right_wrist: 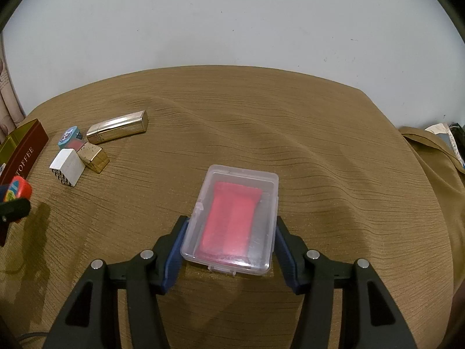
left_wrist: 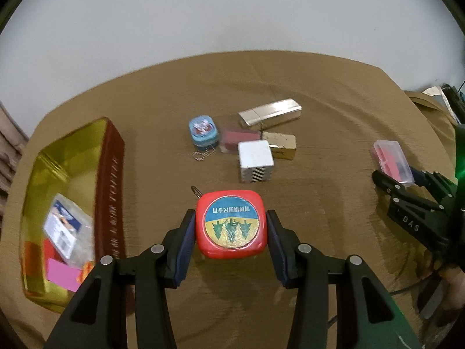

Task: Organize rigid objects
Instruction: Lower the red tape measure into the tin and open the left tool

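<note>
My left gripper is shut on a red tape measure with a blue and yellow label, held above the brown cloth. My right gripper is shut on a clear plastic case with a pink insert; it also shows in the left wrist view. The gold tin with a dark red "TOFFEE" side stands open at the left and holds several small items. The tape measure also shows at the left edge of the right wrist view.
On the cloth-covered table lie a silver-gold bar case, a small gold box, a white box with striped side, a blue round tape measure, a red item and a small key ring.
</note>
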A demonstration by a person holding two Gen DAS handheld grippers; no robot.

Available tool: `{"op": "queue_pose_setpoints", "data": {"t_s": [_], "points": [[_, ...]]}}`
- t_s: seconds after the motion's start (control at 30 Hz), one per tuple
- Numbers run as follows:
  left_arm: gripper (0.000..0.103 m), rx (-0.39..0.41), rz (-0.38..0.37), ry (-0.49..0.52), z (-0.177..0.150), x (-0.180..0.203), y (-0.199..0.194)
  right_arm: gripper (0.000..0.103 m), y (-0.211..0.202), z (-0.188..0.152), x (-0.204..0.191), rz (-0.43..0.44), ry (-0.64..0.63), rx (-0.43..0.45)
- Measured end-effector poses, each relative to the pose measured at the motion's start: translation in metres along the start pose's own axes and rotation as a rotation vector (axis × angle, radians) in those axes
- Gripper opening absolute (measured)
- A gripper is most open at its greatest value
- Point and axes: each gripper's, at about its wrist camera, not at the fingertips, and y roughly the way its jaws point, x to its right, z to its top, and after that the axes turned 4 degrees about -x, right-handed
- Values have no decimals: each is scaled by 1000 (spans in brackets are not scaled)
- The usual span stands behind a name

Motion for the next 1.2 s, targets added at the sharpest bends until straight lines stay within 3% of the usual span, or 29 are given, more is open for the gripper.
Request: {"op": "queue_pose_setpoints", "data": {"t_s": [0.27, 0.63, 0.97, 1.2], "points": [[43, 28, 28, -47, 4, -37, -21, 57, 0, 0, 1, 0, 0, 0], [43, 53, 115, -193, 3, -126, -41, 57, 0, 0, 1, 0, 1, 0], [43, 19, 178, -334, -19, -200, -34, 57, 0, 0, 1, -2, 0, -1], [43, -19, 183, -384, -33, -224, -19, 57, 0, 1, 0, -2, 0, -1]]}}
